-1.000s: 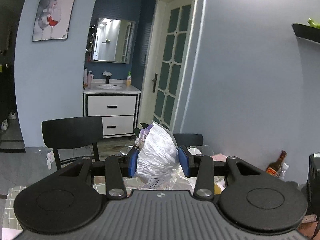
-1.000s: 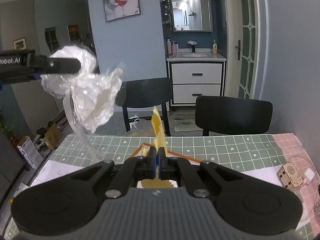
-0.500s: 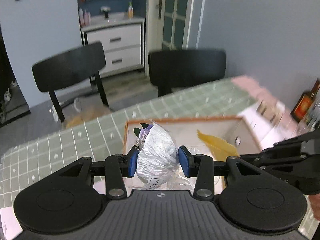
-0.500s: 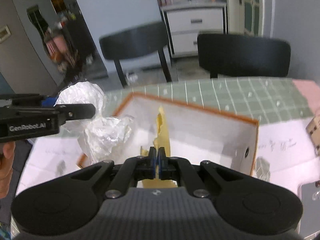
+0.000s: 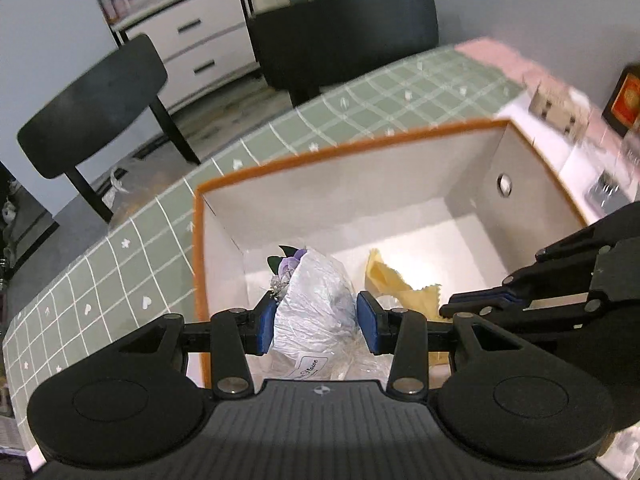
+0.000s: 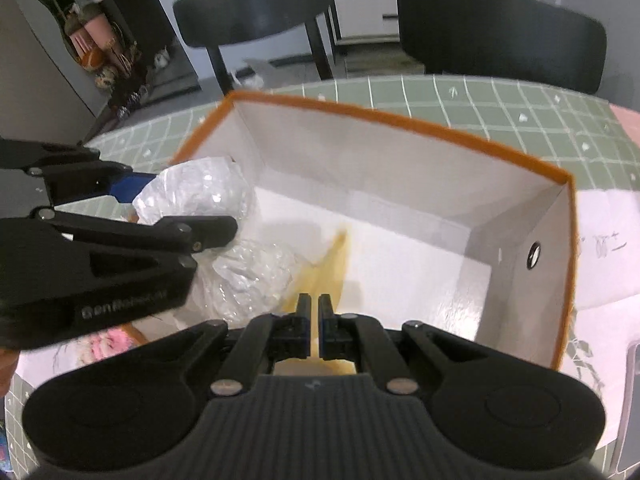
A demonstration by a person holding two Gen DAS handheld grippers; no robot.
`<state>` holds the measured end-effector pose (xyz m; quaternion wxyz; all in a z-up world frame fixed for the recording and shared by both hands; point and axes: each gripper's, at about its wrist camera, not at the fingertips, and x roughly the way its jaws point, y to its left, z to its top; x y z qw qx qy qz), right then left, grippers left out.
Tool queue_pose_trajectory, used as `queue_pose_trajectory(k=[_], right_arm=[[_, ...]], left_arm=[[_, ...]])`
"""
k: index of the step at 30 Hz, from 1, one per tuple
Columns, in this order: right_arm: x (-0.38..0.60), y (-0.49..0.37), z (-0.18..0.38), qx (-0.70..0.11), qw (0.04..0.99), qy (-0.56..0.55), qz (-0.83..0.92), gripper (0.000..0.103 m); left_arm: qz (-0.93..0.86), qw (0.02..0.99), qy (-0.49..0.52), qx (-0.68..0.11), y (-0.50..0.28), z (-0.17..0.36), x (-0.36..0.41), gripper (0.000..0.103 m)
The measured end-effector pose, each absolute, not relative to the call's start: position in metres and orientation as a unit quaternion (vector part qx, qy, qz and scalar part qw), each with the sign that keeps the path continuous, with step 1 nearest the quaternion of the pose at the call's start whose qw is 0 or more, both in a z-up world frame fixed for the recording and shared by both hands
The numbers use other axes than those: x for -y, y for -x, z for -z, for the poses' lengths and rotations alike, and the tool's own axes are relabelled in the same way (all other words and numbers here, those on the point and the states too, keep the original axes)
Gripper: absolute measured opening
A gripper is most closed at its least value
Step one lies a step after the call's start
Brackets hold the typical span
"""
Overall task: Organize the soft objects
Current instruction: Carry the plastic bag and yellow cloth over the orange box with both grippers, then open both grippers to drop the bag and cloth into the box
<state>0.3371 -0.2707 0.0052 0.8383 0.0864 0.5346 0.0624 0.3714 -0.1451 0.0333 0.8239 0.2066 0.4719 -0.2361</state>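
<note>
An open box with an orange rim (image 5: pixel 360 148) and white inside stands on the green checked tablecloth; it also shows in the right wrist view (image 6: pixel 400 120). My left gripper (image 5: pixel 316 322) is shut on a plastic-wrapped flower bouquet (image 5: pixel 316 300) and holds it inside the box's left part; the bouquet (image 6: pixel 200 196) shows in the right wrist view too. My right gripper (image 6: pixel 315 330) is shut on a yellow cloth (image 6: pixel 328 268) that hangs down into the box; the cloth (image 5: pixel 396 284) lies just right of the bouquet.
Two black chairs (image 5: pixel 100 100) (image 5: pixel 344 36) stand behind the table. A small wooden box (image 5: pixel 556 108) and a dark bottle (image 5: pixel 628 100) are at the right of the box. White paper (image 6: pixel 600 268) lies on the table to the right. A white drawer cabinet (image 5: pixel 192 44) stands behind.
Both grippers have moved down from above the table into the box, each still holding its object. The bouquet and yellow cloth now sit low inside the box.
</note>
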Motion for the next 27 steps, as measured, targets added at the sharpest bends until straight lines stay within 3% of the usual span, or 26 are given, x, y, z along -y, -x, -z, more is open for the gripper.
queue_pose_trajectory(k=[12, 16, 27], right_arm=[[0.275, -0.346, 0.022, -0.558, 0.822, -0.089, -0.064, 0.003], [0.276, -0.349, 0.024, -0.557, 0.823, -0.088, -0.062, 0.005], [0.276, -0.339, 0.012, -0.549, 0.830, -0.082, -0.056, 0.007]], left_arm=[[0.215, 0.796, -0.248, -0.509, -0.381, 0.011, 0.156, 0.054], [0.212, 0.798, -0.245, -0.508, -0.382, 0.008, 0.155, 0.068], [0.202, 0.815, -0.241, -0.487, -0.373, -0.022, 0.152, 0.073]])
